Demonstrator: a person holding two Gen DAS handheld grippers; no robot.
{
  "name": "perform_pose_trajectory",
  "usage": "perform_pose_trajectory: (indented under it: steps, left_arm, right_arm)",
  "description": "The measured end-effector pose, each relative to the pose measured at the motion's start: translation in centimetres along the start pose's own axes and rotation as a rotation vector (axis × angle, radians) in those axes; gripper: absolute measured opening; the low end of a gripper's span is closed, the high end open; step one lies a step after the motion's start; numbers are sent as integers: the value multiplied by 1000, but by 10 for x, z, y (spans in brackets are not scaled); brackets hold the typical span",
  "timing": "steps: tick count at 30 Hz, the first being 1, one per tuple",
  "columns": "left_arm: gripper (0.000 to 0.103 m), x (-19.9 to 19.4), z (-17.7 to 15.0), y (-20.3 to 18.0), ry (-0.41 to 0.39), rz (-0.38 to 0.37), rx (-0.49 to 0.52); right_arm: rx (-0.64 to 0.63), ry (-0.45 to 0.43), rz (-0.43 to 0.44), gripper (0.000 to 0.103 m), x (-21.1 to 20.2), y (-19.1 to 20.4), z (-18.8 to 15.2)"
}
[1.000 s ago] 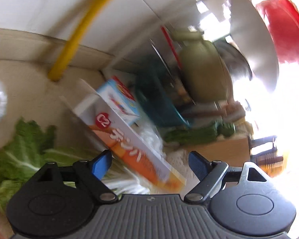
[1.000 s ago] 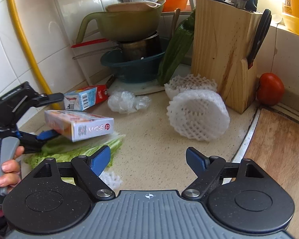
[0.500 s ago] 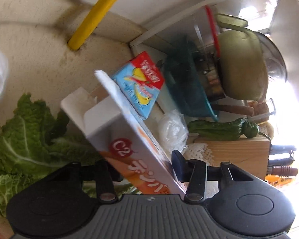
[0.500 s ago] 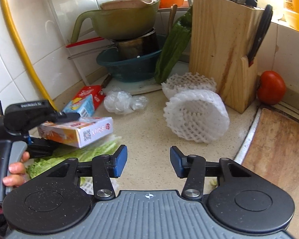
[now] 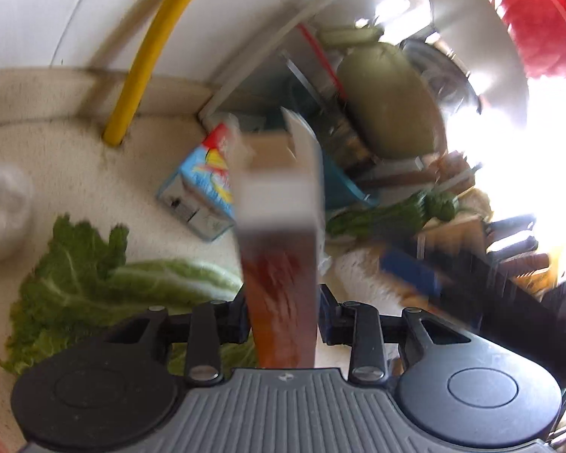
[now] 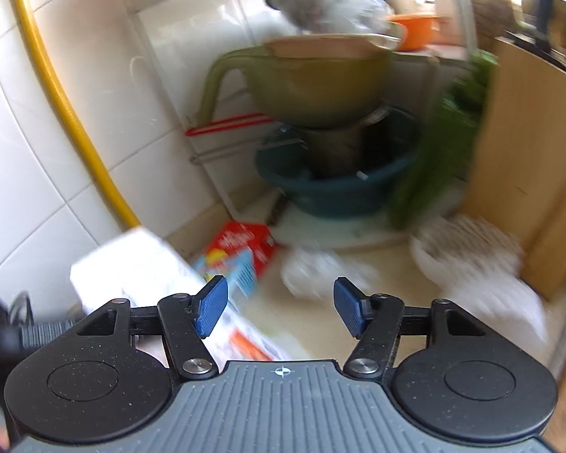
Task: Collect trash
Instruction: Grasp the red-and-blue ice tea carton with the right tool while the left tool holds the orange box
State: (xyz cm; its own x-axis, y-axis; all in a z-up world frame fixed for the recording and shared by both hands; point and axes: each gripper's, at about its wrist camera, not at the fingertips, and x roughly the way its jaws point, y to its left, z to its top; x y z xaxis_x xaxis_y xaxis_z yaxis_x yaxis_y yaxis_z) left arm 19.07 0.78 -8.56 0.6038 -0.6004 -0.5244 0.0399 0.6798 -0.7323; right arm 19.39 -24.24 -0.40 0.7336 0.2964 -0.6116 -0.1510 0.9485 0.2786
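My left gripper [image 5: 283,317] is shut on a long white and orange carton box [image 5: 279,234], held up off the counter; the box also shows in the right wrist view [image 6: 151,275] at lower left. My right gripper [image 6: 281,307] is open and empty, above the counter and pointing at a crumpled clear plastic wrap [image 6: 317,268]. A small blue and red juice carton [image 5: 203,192] lies on the counter by the wall, also in the right wrist view [image 6: 241,253]. White foam fruit nets [image 6: 471,264] lie at the right.
Green cabbage leaves [image 5: 94,275] lie on the counter at left. A yellow pipe [image 6: 56,87] runs up the tiled wall. Stacked bowls, an olive one [image 6: 313,83] over a teal basin [image 6: 339,192], stand at the back. A wooden knife block [image 6: 536,158] stands right.
My left gripper has closed on the box and lifted it, turning it end-on. My right gripper has moved forward and left toward the plastic wrap and opened slightly wider.
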Motion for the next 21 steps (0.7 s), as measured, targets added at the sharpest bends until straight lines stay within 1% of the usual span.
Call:
perform_pose_trajectory:
  steps: [2, 3, 4, 5, 7, 10, 12, 14, 17, 19, 21]
  left_arm:
    - [31, 0, 2, 7, -10, -10, -25]
    - [31, 1, 4, 12, -19, -21, -55]
    - [31, 2, 7, 15, -24, -30, -74]
    - [31, 5, 9, 15, -19, -35, -71]
    - [33, 12, 12, 16, -11, 4, -52]
    - [34, 20, 11, 20, 4, 2, -80]
    - [33, 19, 10, 20, -1, 4, -72]
    - [29, 14, 12, 18, -28, 11, -60]
    - [27, 11, 15, 13, -70, 26, -28]
    - [27, -1, 16, 16, -89, 13, -20]
    - [27, -11, 18, 21, -109, -6, -40]
  right_arm:
    - [6, 14, 19, 76, 18, 7, 12]
    - [11, 28, 25, 79, 27, 9, 18]
    - [14, 33, 26, 79, 35, 13, 23]
    - [9, 39, 27, 79, 43, 16, 27]
    - [-3, 54, 6, 80, 56, 24, 33]
    - [-15, 77, 17, 84, 68, 33, 33]
    - [-27, 87, 16, 85, 72, 38, 32]
    - [-31, 100, 11, 85, 80, 40, 33]
    - [7, 129, 14, 85, 92, 38, 36]
    - [25, 149, 21, 86, 101, 38, 38]
    - [14, 181, 0, 88, 113, 42, 39]
